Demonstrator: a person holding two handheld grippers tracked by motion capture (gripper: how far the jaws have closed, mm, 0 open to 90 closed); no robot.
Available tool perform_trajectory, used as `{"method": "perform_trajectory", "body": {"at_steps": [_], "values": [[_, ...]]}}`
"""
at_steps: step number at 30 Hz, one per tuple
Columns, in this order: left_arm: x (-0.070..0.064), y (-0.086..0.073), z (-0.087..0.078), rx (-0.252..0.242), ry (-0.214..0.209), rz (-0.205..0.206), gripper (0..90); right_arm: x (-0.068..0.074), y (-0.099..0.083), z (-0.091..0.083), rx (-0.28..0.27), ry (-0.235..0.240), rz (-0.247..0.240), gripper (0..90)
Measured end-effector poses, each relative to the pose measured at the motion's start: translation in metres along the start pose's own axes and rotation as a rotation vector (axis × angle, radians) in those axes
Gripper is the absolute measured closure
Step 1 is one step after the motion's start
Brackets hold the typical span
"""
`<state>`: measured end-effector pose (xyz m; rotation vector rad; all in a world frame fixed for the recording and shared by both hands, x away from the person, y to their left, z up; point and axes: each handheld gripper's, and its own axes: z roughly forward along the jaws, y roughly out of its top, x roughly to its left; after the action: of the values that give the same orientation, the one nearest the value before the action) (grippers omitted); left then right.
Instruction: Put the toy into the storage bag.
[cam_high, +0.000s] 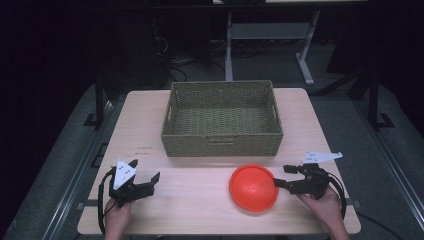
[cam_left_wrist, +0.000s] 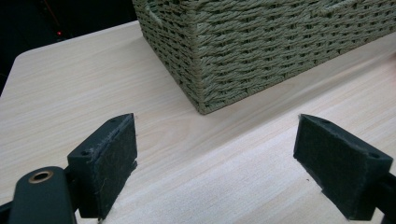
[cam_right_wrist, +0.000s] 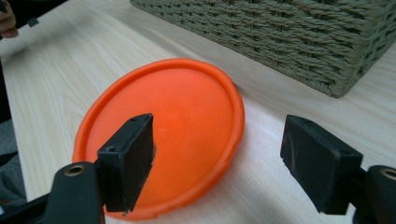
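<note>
An orange round plate (cam_high: 253, 187) lies flat on the wooden table (cam_high: 200, 200), in front of a woven green basket (cam_high: 222, 119). My right gripper (cam_high: 281, 176) is open at the plate's right rim; in the right gripper view one jaw hangs over the orange plate (cam_right_wrist: 177, 121) and the other stands beside it over bare wood, the basket (cam_right_wrist: 289, 37) behind. My left gripper (cam_high: 145, 170) is open at the table's front left, nothing between its jaws. In the left gripper view the basket's corner (cam_left_wrist: 219, 56) stands just ahead.
The basket looks empty inside. Bare tabletop (cam_high: 190, 190) stretches between the two grippers. Beyond the table stand dark desk legs and cables (cam_high: 227, 45) on a grey floor.
</note>
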<state>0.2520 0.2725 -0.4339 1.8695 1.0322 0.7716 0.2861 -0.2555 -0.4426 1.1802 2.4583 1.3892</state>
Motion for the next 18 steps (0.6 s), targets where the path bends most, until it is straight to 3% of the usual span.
{"method": "perform_trajectory", "body": {"at_steps": [12,18], "values": [[0.000,-0.001,0.001,0.012,0.008,0.002,12.9,-0.001,0.016,0.027,0.077,0.003,-0.008,26.8],[-0.001,0.000,0.003,0.024,0.010,-0.002,12.9,-0.002,0.017,0.029,0.073,0.009,0.000,28.6]]}}
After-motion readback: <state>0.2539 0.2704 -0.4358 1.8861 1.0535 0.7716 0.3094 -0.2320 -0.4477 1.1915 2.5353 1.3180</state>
